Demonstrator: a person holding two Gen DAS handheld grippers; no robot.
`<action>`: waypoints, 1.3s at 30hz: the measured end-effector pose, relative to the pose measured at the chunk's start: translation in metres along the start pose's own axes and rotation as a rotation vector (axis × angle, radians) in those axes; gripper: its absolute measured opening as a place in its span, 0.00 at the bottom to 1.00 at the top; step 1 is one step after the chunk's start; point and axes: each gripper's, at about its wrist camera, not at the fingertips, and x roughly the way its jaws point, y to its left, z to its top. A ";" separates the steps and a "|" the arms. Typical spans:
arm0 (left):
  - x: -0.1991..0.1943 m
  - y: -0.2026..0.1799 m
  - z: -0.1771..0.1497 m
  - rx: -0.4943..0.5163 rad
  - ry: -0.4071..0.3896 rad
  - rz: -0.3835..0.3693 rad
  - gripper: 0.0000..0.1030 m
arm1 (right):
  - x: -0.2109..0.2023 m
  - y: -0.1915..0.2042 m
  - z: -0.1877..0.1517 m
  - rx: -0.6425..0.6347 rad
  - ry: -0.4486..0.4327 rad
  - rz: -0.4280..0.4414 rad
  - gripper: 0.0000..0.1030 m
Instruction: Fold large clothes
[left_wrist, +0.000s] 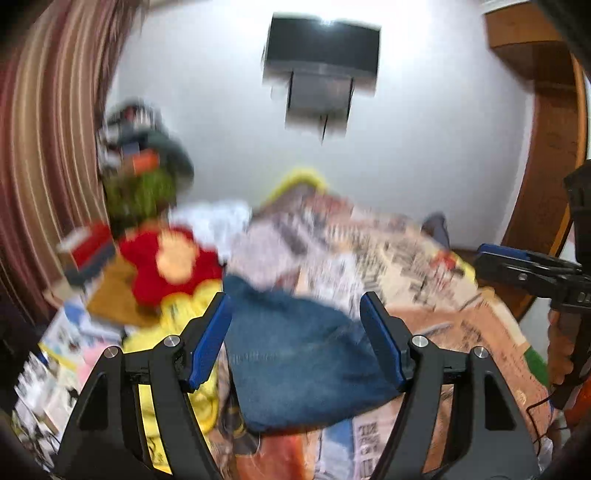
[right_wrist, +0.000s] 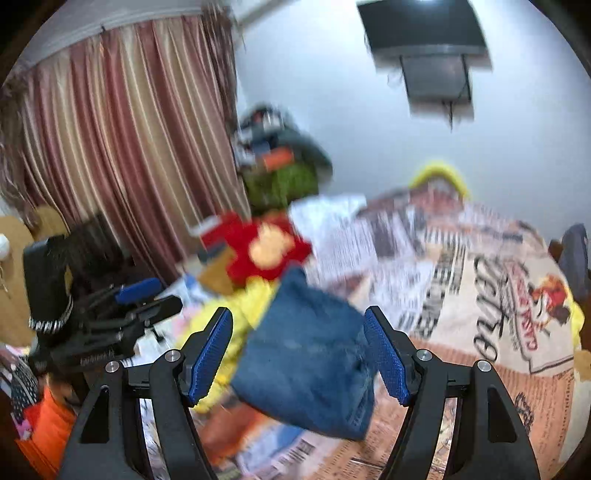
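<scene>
Folded jeans on the bed, both grippers spread wide above them

The folded blue jeans (left_wrist: 303, 354) lie on the newspaper-print bedspread (left_wrist: 424, 266), near the yellow cloth (left_wrist: 173, 325) and red plush toy (left_wrist: 170, 266) to their left. The left gripper (left_wrist: 295, 343) and right gripper (right_wrist: 299, 354) each stand wide with nothing pressed between the blue pads. A striped curtain (right_wrist: 110, 147) hangs far left.

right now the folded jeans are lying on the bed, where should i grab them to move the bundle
Grip the folded jeans at the thick stacked near edge, coming from the front and above. They lie flat as a compact bundle on the printed bedspread, so pinching all layers there should keep the fold together. Both grippers look open and empty.
</scene>
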 end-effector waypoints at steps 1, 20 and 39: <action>-0.015 -0.006 0.003 0.007 -0.039 0.001 0.69 | -0.013 0.007 0.003 -0.005 -0.035 0.002 0.69; -0.138 -0.045 -0.032 -0.007 -0.339 0.092 0.91 | -0.153 0.092 -0.061 -0.043 -0.330 -0.087 0.71; -0.136 -0.050 -0.048 0.001 -0.325 0.152 1.00 | -0.154 0.090 -0.072 -0.024 -0.346 -0.199 1.00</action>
